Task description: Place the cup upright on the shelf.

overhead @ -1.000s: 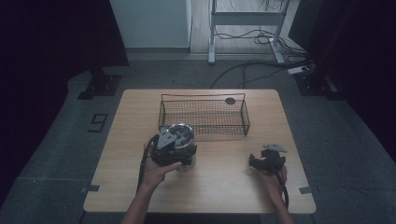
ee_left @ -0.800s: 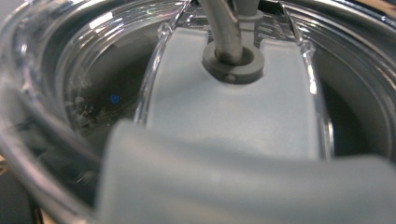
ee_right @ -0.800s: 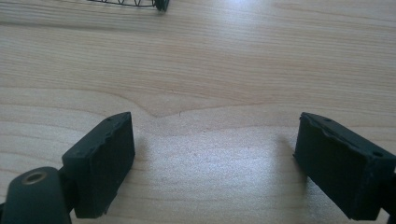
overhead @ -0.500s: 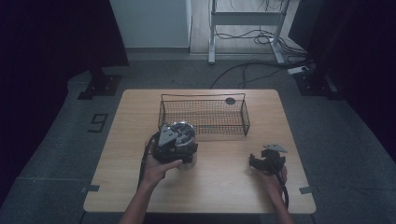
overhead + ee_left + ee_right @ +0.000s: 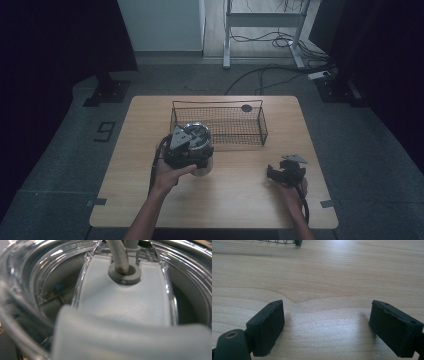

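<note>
Clear glass jar point(image 5: 197, 142): round, glossy, with a metallic rim; stands on the pale wood-grain table point(image 5: 235, 200) just in front of the black wire-mesh basket point(image 5: 220, 122). Left gripper point(image 5: 186, 150) sits directly over the jar's near side; its own view shows a grey matte clasp point(image 5: 125, 275) close up, jaw state cannot be told. Right gripper point(image 5: 327, 325) rests on bare wood well apart from the jar, jaws spread wide.

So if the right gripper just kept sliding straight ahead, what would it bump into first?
Bare table first, then probably the near corner of the wire basket. The right gripper is open with nothing between its jaws. How far off the basket sits is hard to judge.
</note>
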### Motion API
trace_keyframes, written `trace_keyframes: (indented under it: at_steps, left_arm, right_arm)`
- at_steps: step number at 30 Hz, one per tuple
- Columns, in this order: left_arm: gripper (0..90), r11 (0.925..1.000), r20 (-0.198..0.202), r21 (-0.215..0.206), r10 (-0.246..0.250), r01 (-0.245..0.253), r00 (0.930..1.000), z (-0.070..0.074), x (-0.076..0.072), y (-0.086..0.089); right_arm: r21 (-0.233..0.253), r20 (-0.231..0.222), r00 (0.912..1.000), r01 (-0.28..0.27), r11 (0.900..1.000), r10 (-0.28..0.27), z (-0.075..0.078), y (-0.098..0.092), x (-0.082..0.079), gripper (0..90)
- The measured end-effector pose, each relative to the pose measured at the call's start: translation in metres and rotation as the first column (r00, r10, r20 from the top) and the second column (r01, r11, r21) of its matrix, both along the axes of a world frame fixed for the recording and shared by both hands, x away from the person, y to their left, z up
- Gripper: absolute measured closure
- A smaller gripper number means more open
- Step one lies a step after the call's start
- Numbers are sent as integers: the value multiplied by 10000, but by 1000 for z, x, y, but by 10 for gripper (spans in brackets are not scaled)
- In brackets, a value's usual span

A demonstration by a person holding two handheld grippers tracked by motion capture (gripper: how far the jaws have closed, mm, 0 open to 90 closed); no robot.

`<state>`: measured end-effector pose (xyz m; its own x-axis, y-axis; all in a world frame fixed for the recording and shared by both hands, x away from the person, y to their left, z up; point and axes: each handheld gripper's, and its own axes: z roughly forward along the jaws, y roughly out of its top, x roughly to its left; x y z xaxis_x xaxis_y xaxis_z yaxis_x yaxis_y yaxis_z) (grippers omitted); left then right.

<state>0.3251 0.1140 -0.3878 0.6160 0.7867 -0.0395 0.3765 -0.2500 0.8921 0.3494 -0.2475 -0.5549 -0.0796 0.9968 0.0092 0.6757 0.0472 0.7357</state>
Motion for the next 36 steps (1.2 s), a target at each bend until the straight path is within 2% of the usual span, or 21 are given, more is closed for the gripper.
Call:
trace_keyframes:
  at_steps: [36]
  left_arm:
    - [39,9999,143,-73,-89,91,9999,19,17,-17]
  right_arm:
    - [-3,-2,10000,14,10000,-14,0,0,0,126]
